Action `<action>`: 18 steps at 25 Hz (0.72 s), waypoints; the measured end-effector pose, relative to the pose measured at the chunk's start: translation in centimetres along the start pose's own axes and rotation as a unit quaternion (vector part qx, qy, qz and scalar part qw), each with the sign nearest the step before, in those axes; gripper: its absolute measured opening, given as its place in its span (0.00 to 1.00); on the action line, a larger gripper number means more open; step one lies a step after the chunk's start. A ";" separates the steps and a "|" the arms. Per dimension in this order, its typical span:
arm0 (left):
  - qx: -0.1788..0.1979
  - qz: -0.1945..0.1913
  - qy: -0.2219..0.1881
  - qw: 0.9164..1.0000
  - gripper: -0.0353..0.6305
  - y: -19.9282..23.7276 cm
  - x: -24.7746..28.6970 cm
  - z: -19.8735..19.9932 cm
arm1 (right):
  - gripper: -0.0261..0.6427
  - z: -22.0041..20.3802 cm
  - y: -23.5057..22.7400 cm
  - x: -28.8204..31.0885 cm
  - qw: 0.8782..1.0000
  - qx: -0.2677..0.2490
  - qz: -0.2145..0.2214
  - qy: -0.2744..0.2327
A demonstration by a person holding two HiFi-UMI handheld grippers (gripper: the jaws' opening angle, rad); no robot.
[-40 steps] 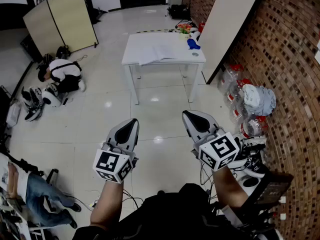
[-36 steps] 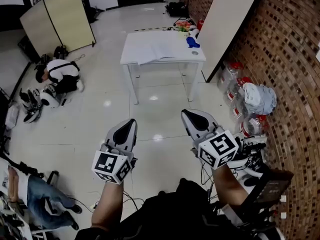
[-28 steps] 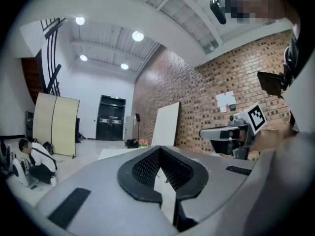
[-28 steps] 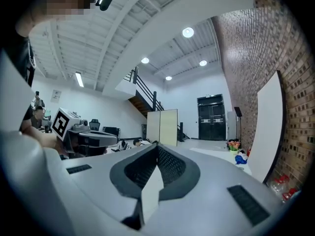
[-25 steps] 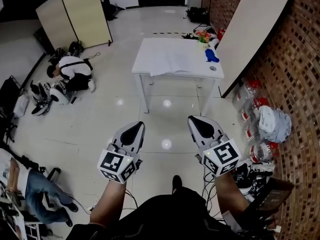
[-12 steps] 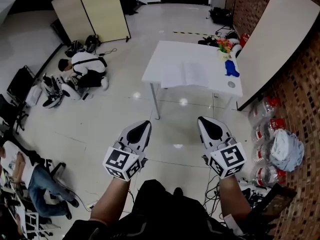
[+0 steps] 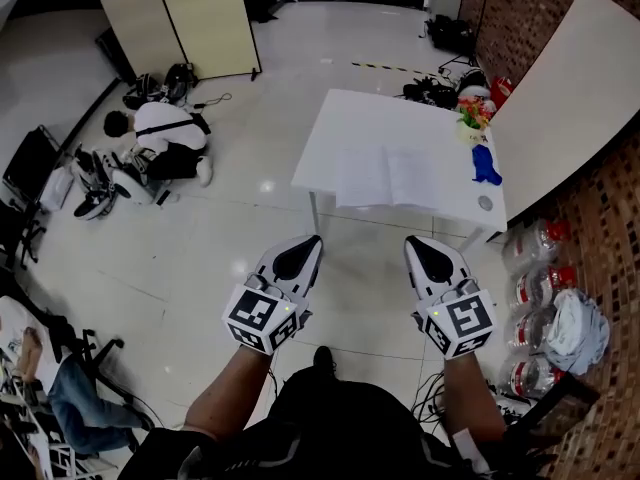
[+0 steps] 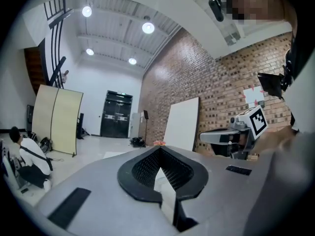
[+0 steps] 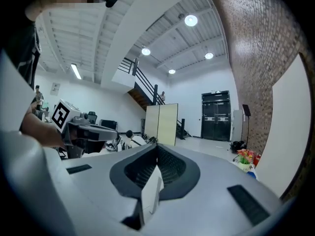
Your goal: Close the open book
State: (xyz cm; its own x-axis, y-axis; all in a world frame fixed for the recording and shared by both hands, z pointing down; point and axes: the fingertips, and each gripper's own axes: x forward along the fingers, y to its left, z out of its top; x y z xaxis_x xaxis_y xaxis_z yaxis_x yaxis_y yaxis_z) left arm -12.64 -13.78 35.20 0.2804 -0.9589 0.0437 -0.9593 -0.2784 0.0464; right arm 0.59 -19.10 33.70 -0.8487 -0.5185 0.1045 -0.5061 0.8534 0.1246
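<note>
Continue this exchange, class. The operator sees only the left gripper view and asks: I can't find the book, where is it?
Observer: In the head view the open book lies flat on the white table, near its front edge.
Operator: Is the right gripper holding anything?
Observer: No. The right gripper, in its own view, has its jaws together with nothing between them.
Operator: Anything beside the book?
Observer: A blue object lies on the table to the book's right, apart from it.
</note>
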 end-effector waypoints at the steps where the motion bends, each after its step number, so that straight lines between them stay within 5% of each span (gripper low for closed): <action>1: -0.001 -0.003 0.001 1.000 0.05 1.2 0.8 -0.1 | 0.03 0.0 -0.5 1.4 1.000 -0.006 -0.004 0.003; 7: -0.006 -0.013 0.017 1.000 0.05 7.8 4.7 -1.1 | 0.03 -1.2 -2.2 8.9 0.999 -0.007 -0.016 0.032; 18: -0.008 0.017 0.051 0.999 0.05 13.5 14.6 -3.4 | 0.03 -3.3 -10.3 17.5 0.998 -0.035 0.015 0.043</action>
State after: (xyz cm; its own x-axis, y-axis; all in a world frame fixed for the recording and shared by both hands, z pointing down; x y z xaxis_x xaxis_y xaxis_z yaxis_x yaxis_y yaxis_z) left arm -21.37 -31.35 39.85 0.2507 -0.9569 0.1466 -0.9678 -0.2445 0.0595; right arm -8.50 -37.13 37.52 -0.8455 -0.4978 0.1932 -0.4661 0.8646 0.1877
